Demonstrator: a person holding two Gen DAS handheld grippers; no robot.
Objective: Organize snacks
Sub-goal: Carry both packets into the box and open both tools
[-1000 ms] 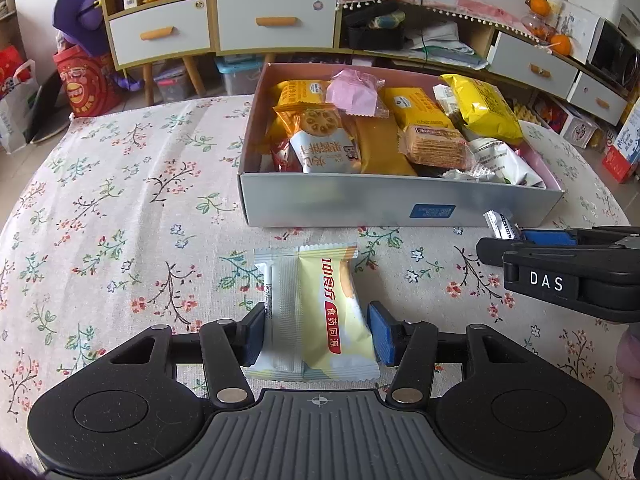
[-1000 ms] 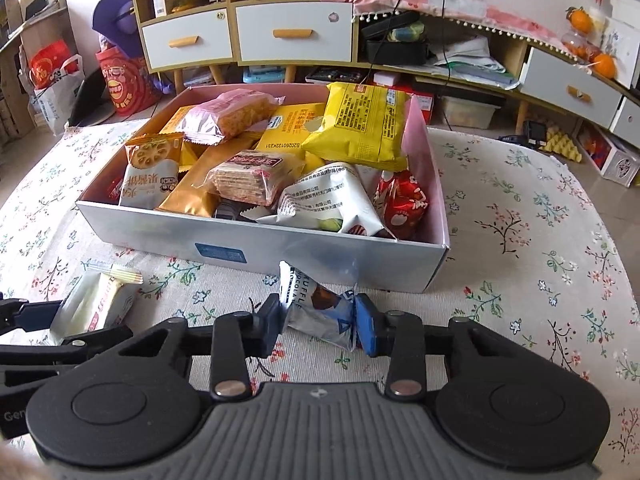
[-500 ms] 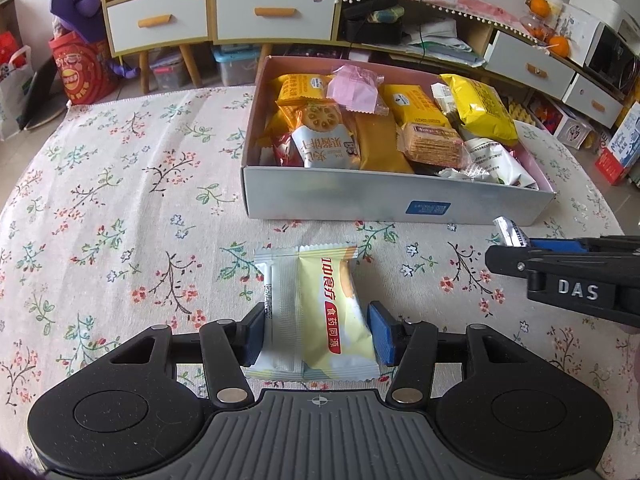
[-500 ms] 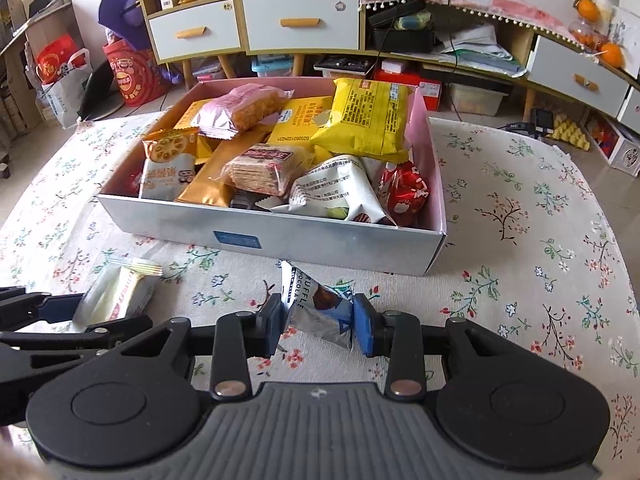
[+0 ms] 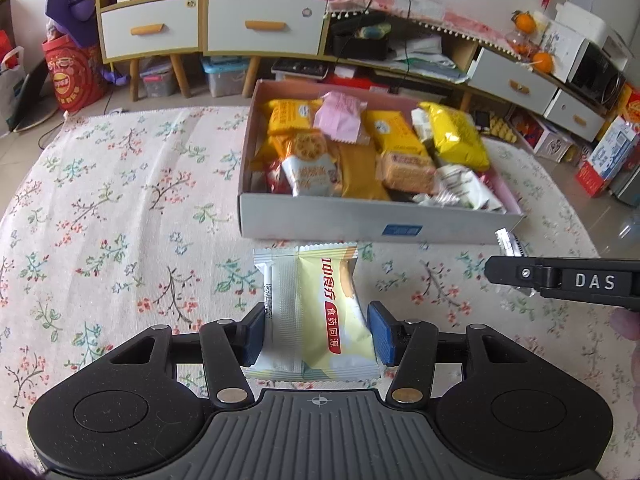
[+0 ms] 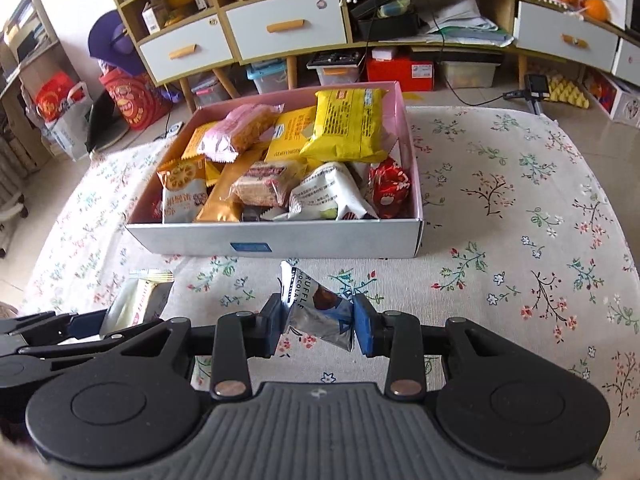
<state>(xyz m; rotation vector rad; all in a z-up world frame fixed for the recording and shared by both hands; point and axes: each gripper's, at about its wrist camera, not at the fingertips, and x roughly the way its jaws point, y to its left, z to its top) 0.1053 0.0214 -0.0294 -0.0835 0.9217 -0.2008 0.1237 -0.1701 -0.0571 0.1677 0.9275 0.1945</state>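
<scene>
the left gripper (image 5: 316, 332) was clenched on a pale yellow snack packet (image 5: 320, 312), its blue pads pressing the packet's two long edges. the packet stood between the fingers and stuck out ahead of them, its far crimped end pointing toward the snack box (image 5: 372, 220), which lay just beyond the fingertips on the floral tablecloth (image 5: 120, 216).

the right gripper (image 6: 318, 326) was grasping a small silver-blue chocolate wrapper (image 6: 320, 312), pinched across its middle so that one twisted end rose ahead of the pads. the same box (image 6: 280, 240), crowded with yellow, orange, pink and white packets, sat straight ahead of this gripper and close to it.

the left gripper with its packet showed to the left of the right one (image 6: 136, 304), level with it and near.
</scene>
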